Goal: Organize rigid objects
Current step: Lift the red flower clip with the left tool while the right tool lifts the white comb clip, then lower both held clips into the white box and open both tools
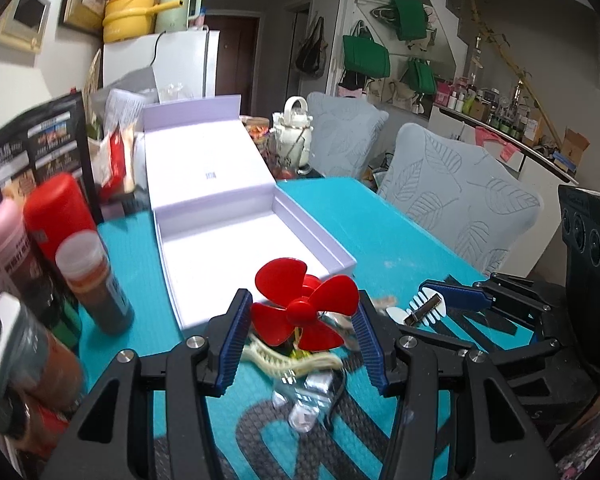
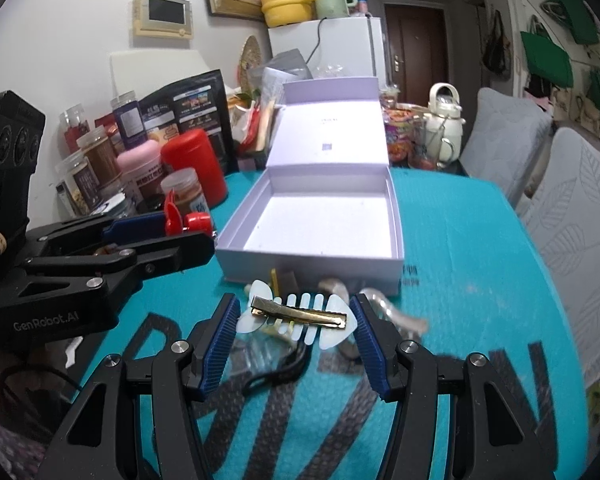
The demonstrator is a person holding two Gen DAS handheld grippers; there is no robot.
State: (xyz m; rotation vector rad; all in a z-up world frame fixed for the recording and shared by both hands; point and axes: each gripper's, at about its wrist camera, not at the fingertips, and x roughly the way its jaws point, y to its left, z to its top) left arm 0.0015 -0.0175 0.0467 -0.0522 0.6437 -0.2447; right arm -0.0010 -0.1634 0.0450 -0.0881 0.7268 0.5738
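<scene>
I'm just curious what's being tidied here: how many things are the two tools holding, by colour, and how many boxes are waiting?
Red: 1, a fan in the left fingers.
White: 1, a fishbone clip in the right fingers.
Lilac: 1, an open box, nothing in it.
Total: 3.
</scene>
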